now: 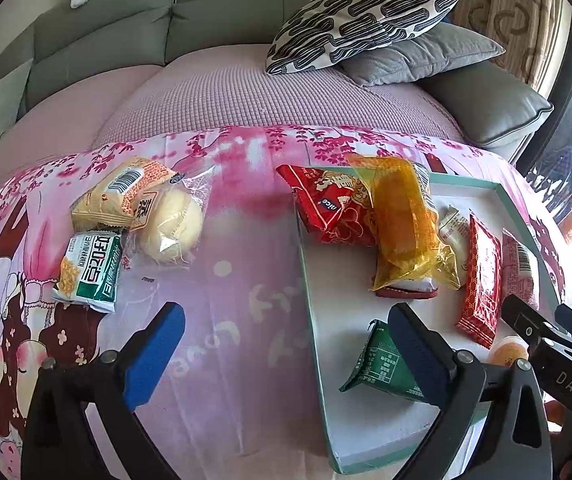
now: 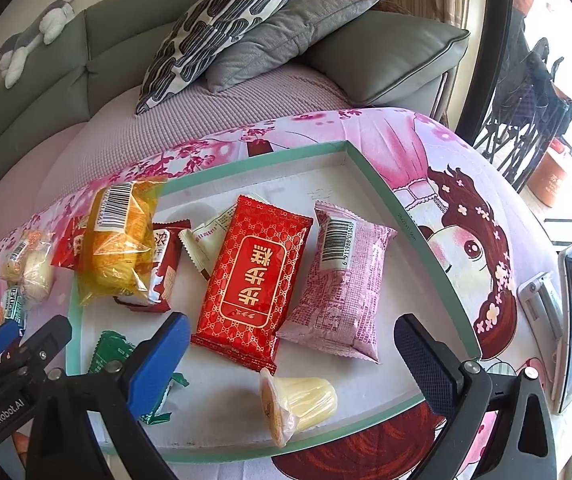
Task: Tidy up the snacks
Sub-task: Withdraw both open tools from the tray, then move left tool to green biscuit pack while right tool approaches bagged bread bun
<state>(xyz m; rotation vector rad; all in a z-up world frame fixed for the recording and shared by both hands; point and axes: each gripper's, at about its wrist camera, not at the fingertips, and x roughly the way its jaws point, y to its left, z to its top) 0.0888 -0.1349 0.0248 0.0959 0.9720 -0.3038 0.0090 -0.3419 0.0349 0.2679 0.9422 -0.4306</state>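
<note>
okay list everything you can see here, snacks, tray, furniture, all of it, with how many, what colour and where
tray: 1, white with teal rim, on the cloth
red patterned packet: 1, red and gold, tray middle
pink packet: 1, pink, right of the red one
jelly cup: 1, pale yellow, on its side, tray near edge
orange bag: 1, clear orange, tray left, atop a red-and-white packet
green packet: 1, green, tray near corner
loose snacks: 3, yellow, clear, green-white, on cloth outside the tray
cloth: 1, pink cartoon print
cushions: 2, patterned and grey, on grey sofa
left gripper: open, empty
right gripper: open, empty
</note>
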